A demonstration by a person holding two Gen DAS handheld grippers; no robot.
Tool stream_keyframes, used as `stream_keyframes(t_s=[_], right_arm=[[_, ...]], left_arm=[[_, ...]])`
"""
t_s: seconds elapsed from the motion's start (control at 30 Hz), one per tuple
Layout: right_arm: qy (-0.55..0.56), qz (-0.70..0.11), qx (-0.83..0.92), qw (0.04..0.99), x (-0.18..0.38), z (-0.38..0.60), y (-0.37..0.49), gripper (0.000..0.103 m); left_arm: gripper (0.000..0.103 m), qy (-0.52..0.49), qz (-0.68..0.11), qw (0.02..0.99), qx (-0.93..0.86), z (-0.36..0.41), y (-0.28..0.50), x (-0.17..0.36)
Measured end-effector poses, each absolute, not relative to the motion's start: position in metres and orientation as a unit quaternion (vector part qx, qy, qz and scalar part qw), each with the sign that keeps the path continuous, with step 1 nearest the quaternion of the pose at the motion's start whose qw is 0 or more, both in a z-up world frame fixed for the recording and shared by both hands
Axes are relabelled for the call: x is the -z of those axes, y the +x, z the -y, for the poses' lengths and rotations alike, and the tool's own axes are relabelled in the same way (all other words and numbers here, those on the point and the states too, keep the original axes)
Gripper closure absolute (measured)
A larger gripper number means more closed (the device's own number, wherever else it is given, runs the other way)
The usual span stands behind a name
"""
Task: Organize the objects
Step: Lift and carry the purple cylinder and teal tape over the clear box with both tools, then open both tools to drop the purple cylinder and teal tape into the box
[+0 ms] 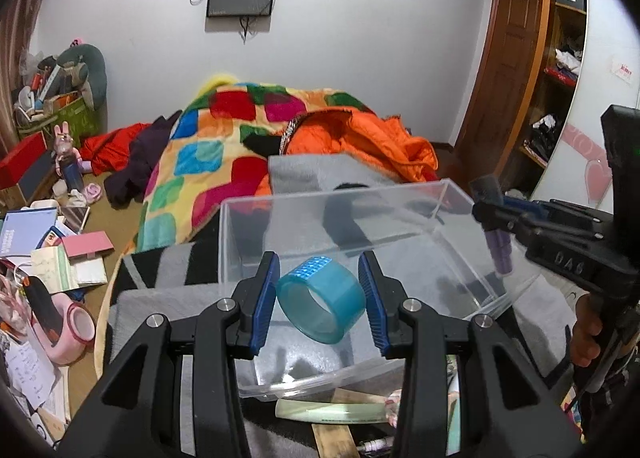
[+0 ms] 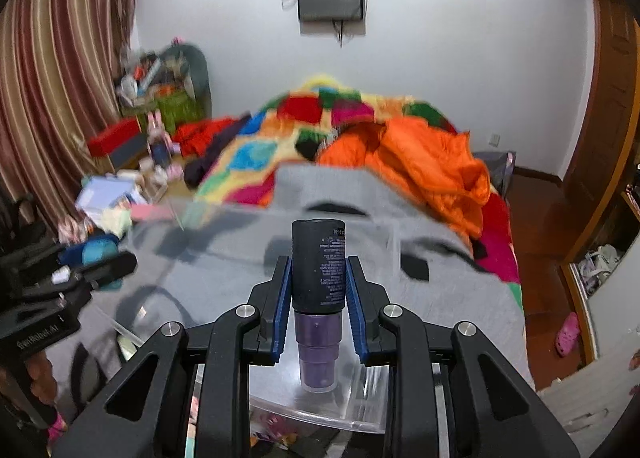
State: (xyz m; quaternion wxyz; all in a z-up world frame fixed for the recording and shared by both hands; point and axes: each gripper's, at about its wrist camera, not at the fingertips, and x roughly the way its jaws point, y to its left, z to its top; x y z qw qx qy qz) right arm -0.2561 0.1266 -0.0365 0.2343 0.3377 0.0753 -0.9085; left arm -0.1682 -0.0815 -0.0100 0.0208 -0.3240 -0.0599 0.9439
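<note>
Your left tongs [image 1: 320, 294] are gripping a teal tape roll [image 1: 321, 301] above the clear box [image 1: 400, 210]. Only your right view is showing the right tongs [image 2: 316, 294] clamping a dark bottle [image 2: 318, 266] over that box's rim.

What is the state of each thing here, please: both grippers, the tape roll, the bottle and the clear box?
Left gripper: shut on the tape roll.
Tape roll: teal, held in the air above the clear box, hole towards the camera.
Right gripper: shut on the bottle.
Bottle: held with its dark body up and its purple end down, over the box.
Clear box: open, no lid on it; resting on the grey blanket.
</note>
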Motion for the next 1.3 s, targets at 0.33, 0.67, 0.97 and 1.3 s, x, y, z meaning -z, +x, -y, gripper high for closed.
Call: stream_keyframes(t_s=[0.33, 0.67, 0.97, 1.3], right_arm=[[0.385, -0.121, 0.882, 0.245, 0.067, -0.111, -0.262, 0.08], [0.392, -0.132, 0.875, 0.254, 0.073, -0.102, -0.261, 0.08], [0.394, -0.131, 0.873, 0.256, 0.071, -0.102, -0.257, 0.072], [0.354, -0.114, 0.893, 0.255, 0.043, -0.115, -0.238, 0.05]], left_arm=[[0.062, -0.357, 0.05, 0.015, -0.933, 0.077, -0.187, 0.034], [0.062, -0.371, 0.028, 0.016, -0.928, 0.071, -0.19, 0.042], [0.059, -0.375, 0.033, 0.022, -0.926, 0.069, -0.184, 0.041], [0.035, -0.351, 0.043, 0.023, -0.935, 0.071, -0.162, 0.016]])
